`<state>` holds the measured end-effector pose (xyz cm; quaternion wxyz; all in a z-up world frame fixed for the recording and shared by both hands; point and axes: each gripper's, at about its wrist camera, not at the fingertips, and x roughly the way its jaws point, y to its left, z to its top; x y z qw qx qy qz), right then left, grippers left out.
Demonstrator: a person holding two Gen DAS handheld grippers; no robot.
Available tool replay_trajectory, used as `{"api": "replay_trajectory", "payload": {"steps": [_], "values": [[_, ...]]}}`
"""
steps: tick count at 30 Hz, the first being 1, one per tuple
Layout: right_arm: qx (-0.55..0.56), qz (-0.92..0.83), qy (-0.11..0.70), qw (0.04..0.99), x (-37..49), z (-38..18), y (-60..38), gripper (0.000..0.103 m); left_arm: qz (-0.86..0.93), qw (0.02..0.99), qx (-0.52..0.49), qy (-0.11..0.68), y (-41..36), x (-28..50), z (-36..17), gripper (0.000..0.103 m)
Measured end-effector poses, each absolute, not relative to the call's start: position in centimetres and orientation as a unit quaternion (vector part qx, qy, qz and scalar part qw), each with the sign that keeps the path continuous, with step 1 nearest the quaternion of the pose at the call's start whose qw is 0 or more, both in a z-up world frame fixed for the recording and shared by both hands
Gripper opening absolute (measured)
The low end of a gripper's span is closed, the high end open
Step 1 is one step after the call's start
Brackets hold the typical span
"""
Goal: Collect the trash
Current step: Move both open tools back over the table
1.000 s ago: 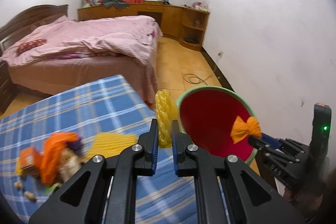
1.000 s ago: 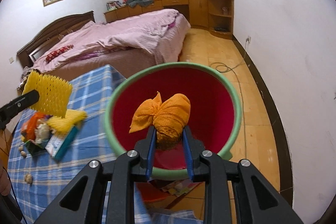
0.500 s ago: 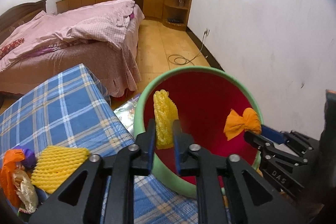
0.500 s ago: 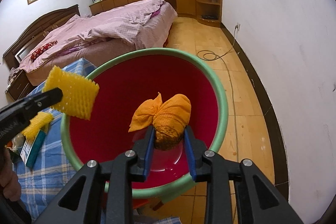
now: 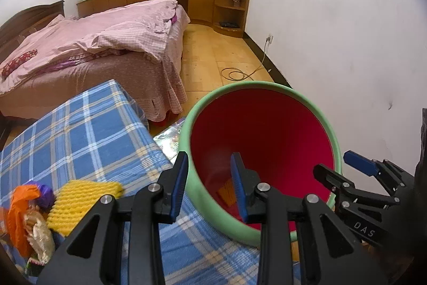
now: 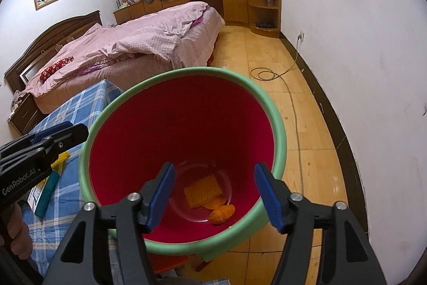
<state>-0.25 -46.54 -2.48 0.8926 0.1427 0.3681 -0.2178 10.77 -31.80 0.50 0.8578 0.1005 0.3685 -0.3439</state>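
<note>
- Both grippers hang over the bin (image 6: pixel 277 124), a red tub with a green rim that stands on the floor right against the blue plaid table (image 5: pixel 80 140).
- The left gripper (image 5: pixel 209 179) has its jaws partly spread and they've just been opening; nothing sits between the blue pads. One finger is outside the green rim, the other inside the tub.
- The right gripper (image 6: pixel 214 198) is spread wide, jaws also just been opening, nothing between them either. It points down into the mouth of the bin.
- Trash in the bin: the yellow foam net (image 6: pixel 202 191) lies flat on the bottom, and the orange bundle (image 6: pixel 221 213) sits just beside it, touching its lower edge.
- From the left wrist view you only catch a sliver of the yellow piece at the bottom, past the inner finger.
- Still on the table: another yellow foam net (image 5: pixel 82 195), and next to it a heap with an orange bag (image 5: pixel 20 207) and some crinkly wrapper stuff, can't tell exactly what.
- A teal-edged box (image 6: pixel 44 195) lies on the table near the bin, seen from the right wrist view.
- Behind it all there's a bed with a pink cover (image 6: pixel 138 42).
</note>
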Motion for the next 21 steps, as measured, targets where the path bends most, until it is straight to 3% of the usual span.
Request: {"api": "replay_trajectory", "payload": {"steps": [21], "values": [[0.118,-0.191,0.334,0.916,-1.3,1.7,-41.2,0.075,-0.283,0.888,0.051,0.359,-22.6,9.5,3.1,0.033]]}}
